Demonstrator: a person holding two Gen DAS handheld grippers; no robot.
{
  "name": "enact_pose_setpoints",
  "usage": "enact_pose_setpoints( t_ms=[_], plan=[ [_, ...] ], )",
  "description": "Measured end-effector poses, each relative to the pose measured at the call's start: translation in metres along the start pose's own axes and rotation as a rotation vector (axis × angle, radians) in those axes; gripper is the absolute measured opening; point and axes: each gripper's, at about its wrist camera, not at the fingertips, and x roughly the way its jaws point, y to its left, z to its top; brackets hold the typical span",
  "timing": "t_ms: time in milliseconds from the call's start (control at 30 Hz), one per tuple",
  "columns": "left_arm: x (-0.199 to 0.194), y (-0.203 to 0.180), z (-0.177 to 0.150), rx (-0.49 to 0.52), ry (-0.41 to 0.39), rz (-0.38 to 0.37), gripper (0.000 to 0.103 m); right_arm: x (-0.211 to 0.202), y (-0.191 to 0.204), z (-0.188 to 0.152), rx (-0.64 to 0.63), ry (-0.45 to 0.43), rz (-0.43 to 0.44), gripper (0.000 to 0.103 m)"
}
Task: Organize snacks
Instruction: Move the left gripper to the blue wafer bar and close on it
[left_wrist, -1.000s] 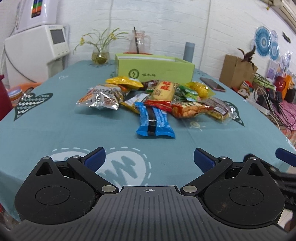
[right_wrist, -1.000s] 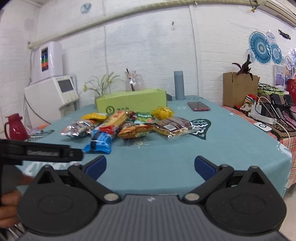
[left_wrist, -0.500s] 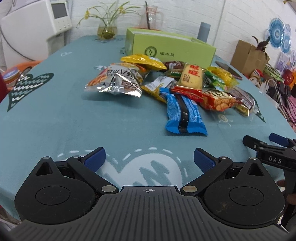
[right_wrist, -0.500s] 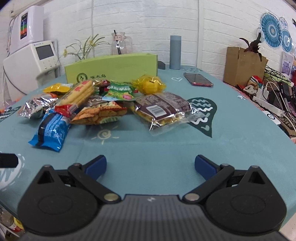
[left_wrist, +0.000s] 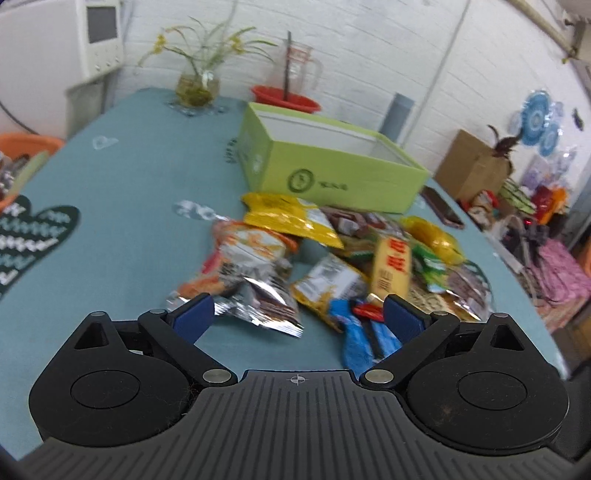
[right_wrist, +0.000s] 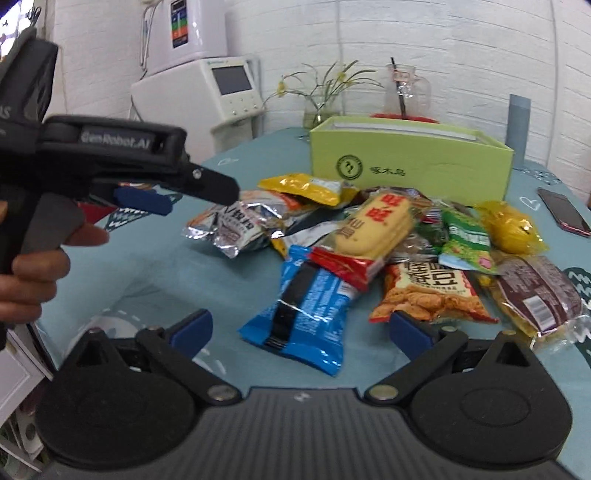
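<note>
A heap of snack packets lies on the teal tablecloth (left_wrist: 129, 206) in front of an open green box (left_wrist: 332, 173) (right_wrist: 406, 162). My left gripper (left_wrist: 297, 312) hovers at the near edge of the heap. Its jaws are closing, still wide, and a silver bag (left_wrist: 255, 273) (right_wrist: 236, 229) lies between the tips untouched. My right gripper (right_wrist: 301, 326) is open just short of a blue biscuit pack (right_wrist: 306, 314). A yellow-and-red cracker pack (right_wrist: 373, 225) rests on the blue one. In the right wrist view the left gripper (right_wrist: 192, 195) hangs above the silver bag, held by a hand (right_wrist: 33, 273).
A phone (right_wrist: 565, 214) lies at the right of the box. A plant vase (left_wrist: 197, 88), a glass jug (right_wrist: 406, 92) and a grey cylinder (right_wrist: 519, 129) stand behind it. A white dispenser (right_wrist: 207, 88) stands off the table's far left. Bare cloth stretches left of the heap.
Both grippers have moved forward to the snack heap, which now looks much nearer. The left gripper has come into the right wrist view, above the silver bag.
</note>
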Motion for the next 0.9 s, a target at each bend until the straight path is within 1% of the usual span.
enact_pose_setpoints(
  t_ms=[33,67,133,200,233,333,400,500,567,700,800,867,900],
  plan=[
    [0.002,-0.003,-0.004,-0.011,0.026,-0.063,0.086,0.001,0.0,0.001,-0.002,0.004,0.007,0.101],
    [0.007,-0.007,-0.007,-0.024,0.053,-0.111,0.084,0.002,0.0,0.003,0.003,0.003,0.015,0.101],
    [0.02,-0.015,-0.009,-0.022,0.091,-0.155,0.08,0.0,-0.001,0.007,0.017,0.001,0.044,0.101],
    [0.033,-0.023,-0.009,-0.007,0.113,-0.11,0.074,-0.001,-0.002,0.008,0.035,-0.002,0.097,0.1],
    [0.039,-0.025,-0.01,0.003,0.122,-0.093,0.071,-0.002,-0.002,0.007,0.039,0.002,0.105,0.1],
    [0.042,-0.021,-0.008,-0.017,0.131,-0.107,0.071,0.006,-0.007,0.005,0.054,0.029,0.135,0.1],
    [0.041,-0.02,-0.007,-0.019,0.127,-0.102,0.071,0.017,-0.017,0.007,0.082,0.048,0.151,0.1],
    [0.038,-0.019,-0.007,-0.007,0.124,-0.075,0.071,0.017,-0.037,0.007,0.125,0.048,0.043,0.1],
    [0.039,-0.019,-0.008,-0.008,0.12,-0.076,0.073,0.011,-0.044,0.006,0.154,0.045,0.038,0.1],
    [0.051,-0.028,-0.008,0.008,0.149,-0.099,0.072,0.012,-0.02,0.003,0.054,0.071,0.099,0.1],
    [0.058,-0.034,-0.011,0.043,0.175,-0.107,0.069,0.021,-0.015,0.005,0.035,0.077,0.07,0.099],
    [0.064,-0.032,-0.013,0.042,0.191,-0.094,0.065,0.027,-0.015,0.006,0.015,0.079,0.074,0.097],
    [0.067,-0.03,-0.013,0.036,0.201,-0.088,0.06,0.03,-0.014,0.006,0.001,0.077,0.069,0.097]
  ],
)
